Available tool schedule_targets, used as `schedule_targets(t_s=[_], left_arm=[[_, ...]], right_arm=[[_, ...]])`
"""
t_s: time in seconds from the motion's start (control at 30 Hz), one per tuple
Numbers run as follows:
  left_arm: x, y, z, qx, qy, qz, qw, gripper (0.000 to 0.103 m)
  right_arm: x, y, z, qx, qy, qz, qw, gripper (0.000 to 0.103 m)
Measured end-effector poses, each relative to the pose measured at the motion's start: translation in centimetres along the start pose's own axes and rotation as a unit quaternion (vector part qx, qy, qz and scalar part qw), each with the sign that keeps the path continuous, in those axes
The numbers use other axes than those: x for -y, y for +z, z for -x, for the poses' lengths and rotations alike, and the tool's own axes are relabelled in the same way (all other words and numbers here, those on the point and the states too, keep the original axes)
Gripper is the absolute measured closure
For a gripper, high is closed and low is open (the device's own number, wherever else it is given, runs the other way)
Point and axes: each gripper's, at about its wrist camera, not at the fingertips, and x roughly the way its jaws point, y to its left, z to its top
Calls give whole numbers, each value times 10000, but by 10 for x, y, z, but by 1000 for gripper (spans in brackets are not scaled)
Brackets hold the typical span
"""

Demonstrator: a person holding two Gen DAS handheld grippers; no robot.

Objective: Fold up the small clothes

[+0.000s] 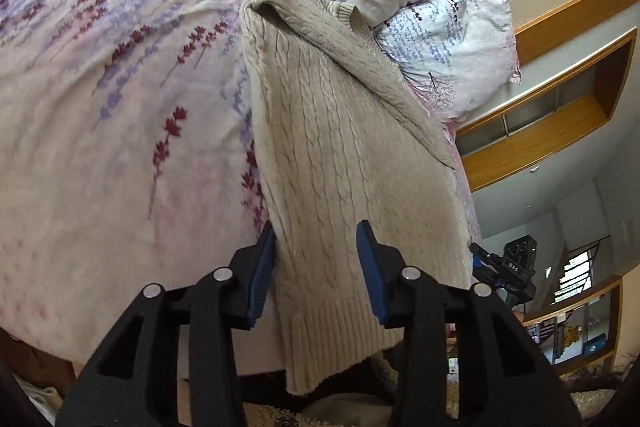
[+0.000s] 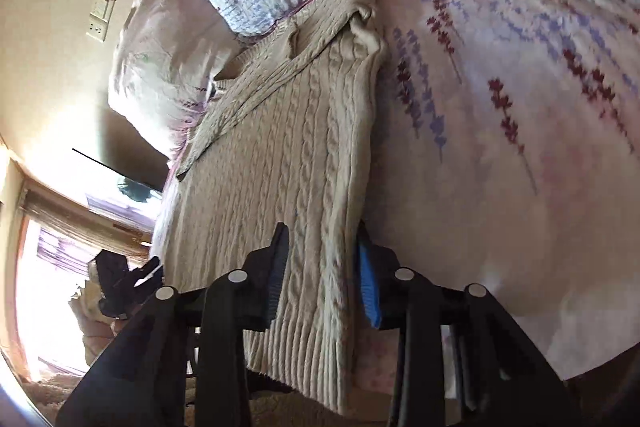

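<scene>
1. Sweater (image 1: 340, 155) in beige cable knit is lying lengthwise on the bed (image 1: 120, 155), along its side edge, with the ribbed hem (image 1: 340, 331) hanging over the bed's near edge.
2. Collar end is reaching up to the pillows (image 1: 452, 39) at the head of the bed, and one side of the knit is sitting folded over on top of the body.
3. Left gripper (image 1: 316, 267) is straddling the sweater's outer long edge near the hem; its blue pads (image 1: 370, 267) are standing apart with knit between them, and I cannot tell whether they are pinching it.
4. Right gripper (image 2: 322, 267) is working the opposite long edge, the one toward the middle of the bed, and its blue pads (image 2: 366, 283) are sitting tight against a thick fold of knit on both sides: clamped on the sweater.
5. Each wrist view is catching the other gripper beyond the far side of the sweater (image 2: 280, 155).
6. Floral bedspread (image 2: 520, 107) is lying smooth beside the garment.
</scene>
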Motion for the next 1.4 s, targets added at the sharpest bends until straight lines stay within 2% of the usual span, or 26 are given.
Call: schedule_targets(t_s=[0.07,0.17,0.27,0.33,0.4,0.43,0.6,0.87,1.1,1.27,1.4], left_arm=[[2,-13,1,-65,-190,85,9998,74],[4,-29,-2,-176,-376,153,9990,76],[6,-37,-7,-251,-465,189,9984,79],[9,-37,-9,-260,-424,185,9986,81],[10,-35,-10,-282,-360,154,9988,88],[11,-33,-10,-278,-282,111,9992,95],[18,-26,0,10,-100,-151,9998,97],[32,15,24,674,133,-505,9964,97],[48,67,40,1302,325,-674,9887,97],[65,103,38,1552,504,-946,9820,97],[75,135,27,1675,714,-1086,9773,97]], right_arm=[[2,-11,0,-45,213,-58,9997,80],[-2,-25,2,-53,451,-43,9990,83],[-7,-38,2,-100,474,14,9988,87],[-10,-43,2,-85,383,79,9992,92],[-13,-44,3,-6,305,173,9994,94],[-16,-44,5,72,265,232,9994,94],[-42,-36,17,600,84,741,9954,95],[-66,-14,40,1674,122,1197,9785,95],[-87,18,53,2460,55,1543,9569,96],[-102,44,46,2742,-83,1719,9462,96],[-110,72,35,2800,-150,1726,9442,96]])
